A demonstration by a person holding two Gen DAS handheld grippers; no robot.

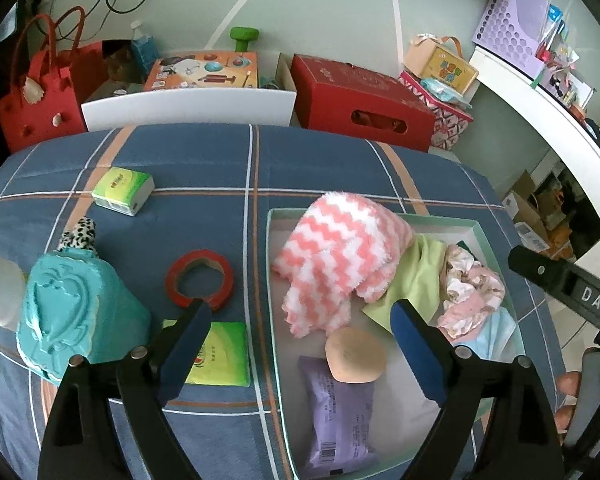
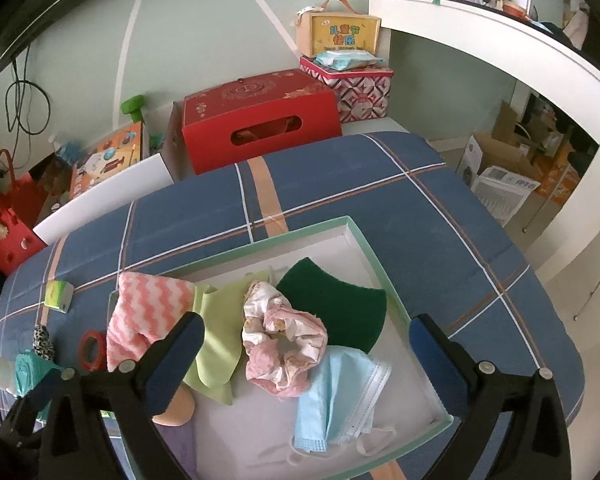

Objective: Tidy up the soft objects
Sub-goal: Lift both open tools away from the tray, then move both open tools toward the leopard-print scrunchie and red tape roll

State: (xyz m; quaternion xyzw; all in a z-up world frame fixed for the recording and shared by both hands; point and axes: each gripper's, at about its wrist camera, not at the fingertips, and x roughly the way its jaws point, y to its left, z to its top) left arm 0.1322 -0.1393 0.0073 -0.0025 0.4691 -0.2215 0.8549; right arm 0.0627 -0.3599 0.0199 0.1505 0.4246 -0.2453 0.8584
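In the green-rimmed box [image 1: 500,227] lie the zigzag towel [image 1: 336,264], scrunchie [image 2: 282,344] and mask [image 2: 340,392]; tissue packs [image 1: 123,191] remain outside; left gripper [image 1: 300,344] and right gripper [image 2: 306,354] gape wide, empty.

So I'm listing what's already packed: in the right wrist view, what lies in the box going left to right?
Pink-and-white zigzag towel → light green cloth → pink scrunchie → dark green scouring pad, with the blue face masks in front of it.
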